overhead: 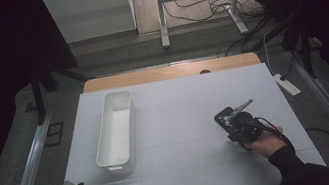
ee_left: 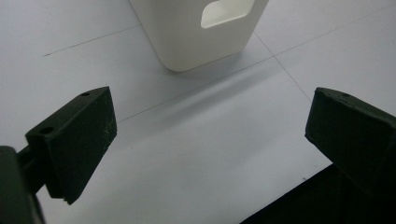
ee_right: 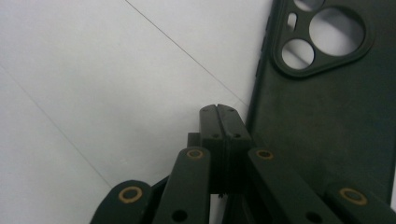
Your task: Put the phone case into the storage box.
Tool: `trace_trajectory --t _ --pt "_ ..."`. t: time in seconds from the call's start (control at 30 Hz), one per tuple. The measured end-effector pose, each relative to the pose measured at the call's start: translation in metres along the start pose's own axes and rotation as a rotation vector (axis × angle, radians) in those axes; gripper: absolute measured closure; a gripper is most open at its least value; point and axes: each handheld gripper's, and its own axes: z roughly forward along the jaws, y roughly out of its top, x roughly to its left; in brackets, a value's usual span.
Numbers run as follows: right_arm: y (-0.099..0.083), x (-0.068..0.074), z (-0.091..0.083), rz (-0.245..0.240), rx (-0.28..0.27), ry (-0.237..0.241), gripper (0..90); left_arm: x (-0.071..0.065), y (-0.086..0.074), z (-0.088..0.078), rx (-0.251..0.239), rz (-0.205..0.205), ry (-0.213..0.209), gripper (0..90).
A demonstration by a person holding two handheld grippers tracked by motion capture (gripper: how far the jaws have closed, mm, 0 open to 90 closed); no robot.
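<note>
Right gripper is seen pressed together, nothing pinched, tips just beside the black phone case lying flat on the white table. Left gripper is held spread, near the white bin.

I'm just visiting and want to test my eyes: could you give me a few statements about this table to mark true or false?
1. The white tub has the phone case inside. False: the phone case lies flat on the table, over by the right tongs.
2. The right tongs are shut. True.
3. The left tongs grip the tub. False: they stand open, short of it.
4. The phone case is black. True.
</note>
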Motion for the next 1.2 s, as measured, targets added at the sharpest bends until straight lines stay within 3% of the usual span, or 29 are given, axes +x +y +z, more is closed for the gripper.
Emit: trace_trajectory --t 0.27,0.57,0.87,1.2 --pt "0.006 0.006 -0.01 -0.025 -0.036 -0.039 79.5 0.0 0.0 0.0 0.004 0.0 0.0 3.1" --pt "0.009 0.005 -0.016 -0.014 -0.059 -0.068 62.8 0.0 0.0 0.0 0.003 -0.002 0.001 3.1" --pt "0.011 0.002 -0.019 0.002 -0.084 -0.113 41.5 0.0 0.0 0.001 0.005 -0.004 0.001 3.2" --pt "0.011 -0.003 -0.018 0.012 -0.098 -0.117 19.4 0.0 0.0 0.001 0.006 -0.008 0.001 3.2"
